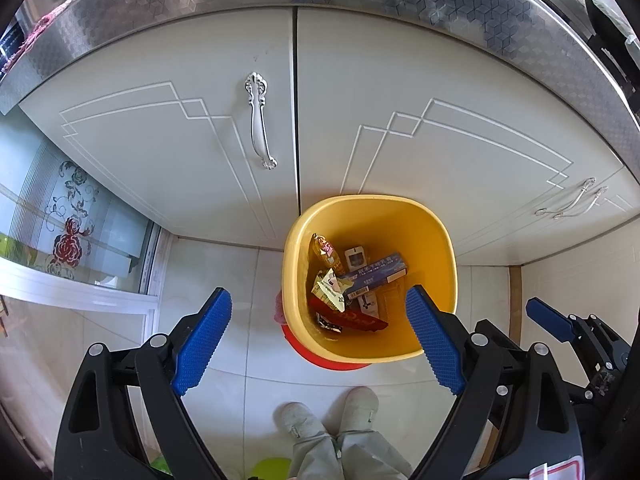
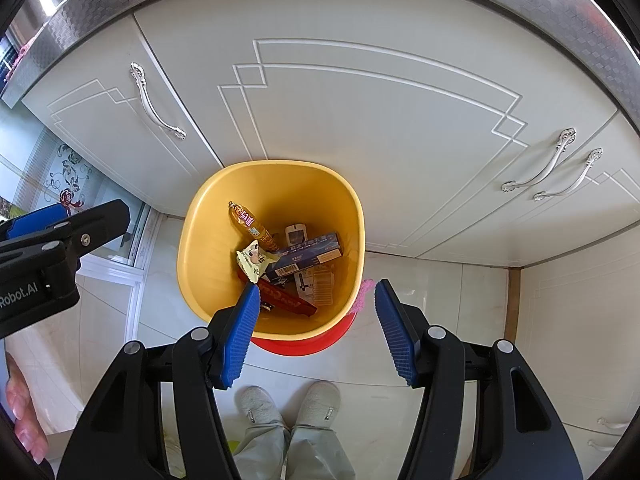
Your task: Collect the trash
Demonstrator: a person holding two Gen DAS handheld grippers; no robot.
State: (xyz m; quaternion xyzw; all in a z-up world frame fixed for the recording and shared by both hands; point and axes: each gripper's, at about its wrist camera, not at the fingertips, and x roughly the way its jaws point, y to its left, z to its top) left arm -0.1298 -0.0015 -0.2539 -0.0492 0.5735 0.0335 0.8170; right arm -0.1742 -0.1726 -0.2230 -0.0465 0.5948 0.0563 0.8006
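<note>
Trash (image 1: 352,280) lies inside the yellow bin (image 1: 440,248); left claw (image 1: 320,336) and right claw (image 2: 316,332) hover released, empty.

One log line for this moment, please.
left gripper: open, empty | right gripper: open, empty | yellow plastic bin: holds blue carton, wrappers

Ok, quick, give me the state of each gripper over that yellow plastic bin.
Left gripper: open, nothing between its blue pads.
Right gripper: open, holding nothing, above the yellow plastic bin.
</note>
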